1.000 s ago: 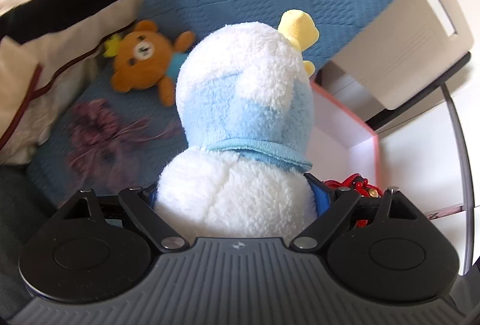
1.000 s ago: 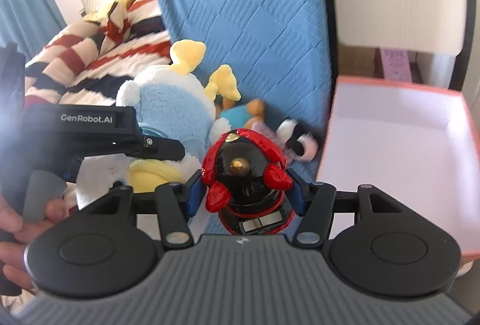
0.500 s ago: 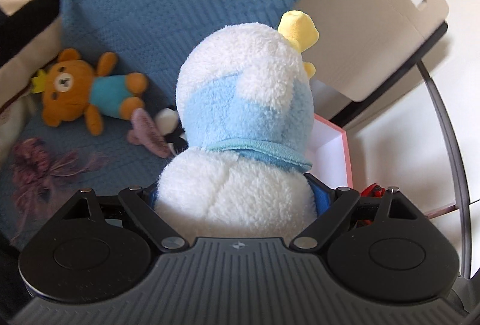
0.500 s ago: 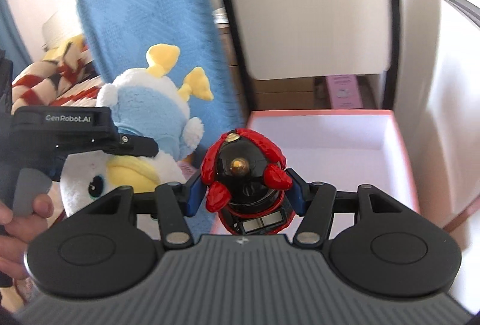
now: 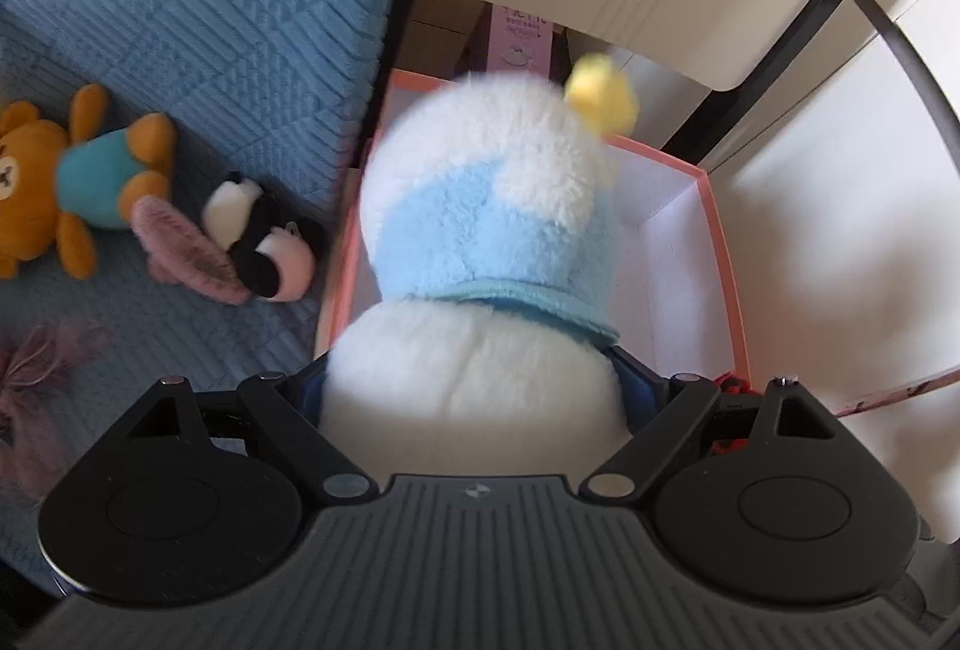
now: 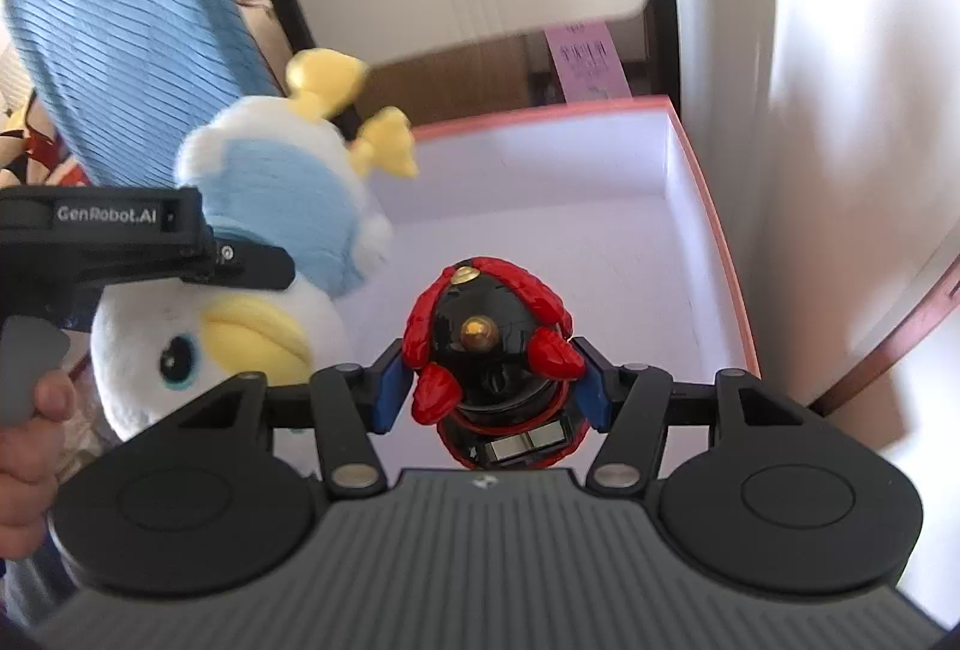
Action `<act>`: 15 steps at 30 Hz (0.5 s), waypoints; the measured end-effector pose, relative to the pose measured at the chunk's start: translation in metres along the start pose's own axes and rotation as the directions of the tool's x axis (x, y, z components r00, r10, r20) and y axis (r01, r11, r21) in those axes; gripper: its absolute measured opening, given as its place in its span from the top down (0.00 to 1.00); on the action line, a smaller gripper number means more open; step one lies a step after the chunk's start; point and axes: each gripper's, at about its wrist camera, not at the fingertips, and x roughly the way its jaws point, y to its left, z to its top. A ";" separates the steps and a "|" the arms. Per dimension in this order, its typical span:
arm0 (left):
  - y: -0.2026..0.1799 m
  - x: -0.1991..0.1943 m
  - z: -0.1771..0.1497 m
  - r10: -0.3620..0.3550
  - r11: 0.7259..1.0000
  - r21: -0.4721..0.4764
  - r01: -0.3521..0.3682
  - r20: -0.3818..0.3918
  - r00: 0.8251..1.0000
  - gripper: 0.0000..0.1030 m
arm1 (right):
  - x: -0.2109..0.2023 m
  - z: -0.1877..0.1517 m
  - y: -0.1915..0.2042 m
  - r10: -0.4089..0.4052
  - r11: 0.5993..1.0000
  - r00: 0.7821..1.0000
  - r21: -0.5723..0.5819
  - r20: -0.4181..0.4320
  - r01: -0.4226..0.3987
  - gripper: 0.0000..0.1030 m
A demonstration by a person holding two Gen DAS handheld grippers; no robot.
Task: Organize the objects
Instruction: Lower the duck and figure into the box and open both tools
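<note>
Two toys held over the pink-rimmed box (image 6: 708, 206). My left gripper (image 5: 474, 398) is clenched on the plush duck (image 5: 486, 254), long axis pointing away from me, yellow feet (image 6: 354, 110) far end, face down. My right gripper (image 6: 492, 392) grips the red-and-black figurine (image 6: 492, 344), upright, above the box floor.

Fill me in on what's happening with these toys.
A person is tidying toys with a handheld gripper in each hand. The left gripper is clamped on a white and blue duck plush, the right gripper on a red and black toy figure. Both are held over an open pink box. A teddy bear and a small black and white plush lie on the blue cover.
</note>
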 end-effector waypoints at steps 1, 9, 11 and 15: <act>-0.002 0.006 0.002 -0.001 1.000 0.006 0.001 -0.003 1.000 0.15 | 0.005 -0.001 -0.003 -0.006 1.000 1.000 -0.002 -0.007 0.006 0.42; -0.003 0.048 0.009 -0.023 0.999 0.034 0.026 -0.069 0.997 0.17 | 0.050 -0.014 -0.027 -0.043 0.999 0.994 0.018 -0.100 0.045 0.42; -0.001 0.055 0.008 -0.006 0.999 0.040 0.010 -0.079 0.997 0.17 | 0.058 -0.018 -0.032 -0.046 0.998 0.992 0.027 -0.119 0.050 0.42; 0.002 0.056 0.006 -0.015 0.999 0.034 0.018 -0.096 0.995 0.17 | 0.068 -0.024 -0.040 -0.056 0.997 0.987 0.045 -0.154 0.064 0.42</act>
